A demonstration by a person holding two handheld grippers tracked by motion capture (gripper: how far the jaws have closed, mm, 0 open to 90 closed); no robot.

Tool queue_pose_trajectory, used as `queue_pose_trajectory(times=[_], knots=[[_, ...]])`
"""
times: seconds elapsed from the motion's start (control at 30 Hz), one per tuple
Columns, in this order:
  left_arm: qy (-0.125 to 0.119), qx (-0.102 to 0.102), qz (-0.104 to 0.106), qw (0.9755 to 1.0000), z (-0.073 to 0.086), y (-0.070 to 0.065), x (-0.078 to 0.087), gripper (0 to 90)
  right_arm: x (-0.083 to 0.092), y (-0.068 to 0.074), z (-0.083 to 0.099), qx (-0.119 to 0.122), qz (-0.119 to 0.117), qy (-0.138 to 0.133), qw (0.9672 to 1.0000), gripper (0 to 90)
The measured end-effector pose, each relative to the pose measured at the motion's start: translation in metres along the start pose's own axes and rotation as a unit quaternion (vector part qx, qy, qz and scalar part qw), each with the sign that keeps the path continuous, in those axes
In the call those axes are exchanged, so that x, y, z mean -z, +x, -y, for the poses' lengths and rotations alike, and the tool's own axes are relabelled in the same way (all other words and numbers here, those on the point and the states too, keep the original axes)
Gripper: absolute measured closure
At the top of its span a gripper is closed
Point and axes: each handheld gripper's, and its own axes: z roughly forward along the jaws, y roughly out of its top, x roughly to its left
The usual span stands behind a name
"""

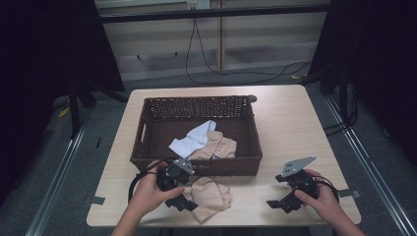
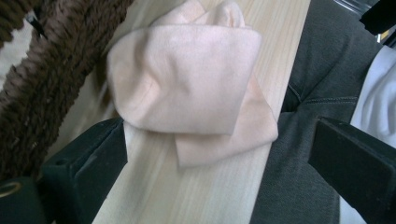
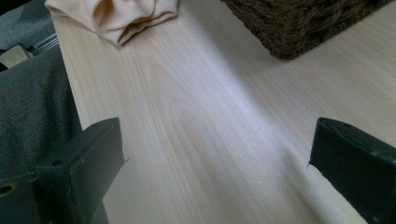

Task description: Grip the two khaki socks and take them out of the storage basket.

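- Peach cloth (image 1: 211,194) lies folded on the worktop (image 1: 290,123) at 6 o'clock, just in front of the basket (image 1: 147,142), near the front edge.
- Left tongs (image 1: 178,189) sit just at its 9 o'clock, jaws wide apart and empty; in the left gripper view the cloth (image 2: 187,88) lies just ahead of them.
- Right tongs (image 1: 287,194) rest at 4 o'clock, also spread and empty.
- White cloth (image 1: 194,140) and another peach one (image 1: 219,146) already lie in the basket; likely this last piece still needs picking up and dropping in.

A pale wooden table (image 1: 290,123) stood on grey carpet (image 1: 105,123). Black cables (image 1: 236,73) trailed along the light wall (image 1: 162,39), dark curtains (image 1: 44,49) hanging at both sides.
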Motion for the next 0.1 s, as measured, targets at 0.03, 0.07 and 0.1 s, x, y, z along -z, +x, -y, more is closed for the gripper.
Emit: queue_pose_trajectory(times=[0.03,0.07,0.1], knots=[[-0.005,-0.003,0.000,1.0000,-0.0009,-0.0017,-0.0015,4.2,-0.0001,0.0000,0.0001,0.000,0.000,0.000,1.0000,2.1],[-0.005,-0.003,0.000,1.0000,-0.0009,-0.0017,-0.0015,4.1,-0.0001,0.0000,0.0001,0.000,0.000,0.000,1.0000,2.1],[-0.003,-0.003,0.001,1.0000,-0.0017,-0.0020,-0.0028,4.1,-0.0001,-0.0001,0.0002,0.002,0.000,0.001,1.0000,2.1]])
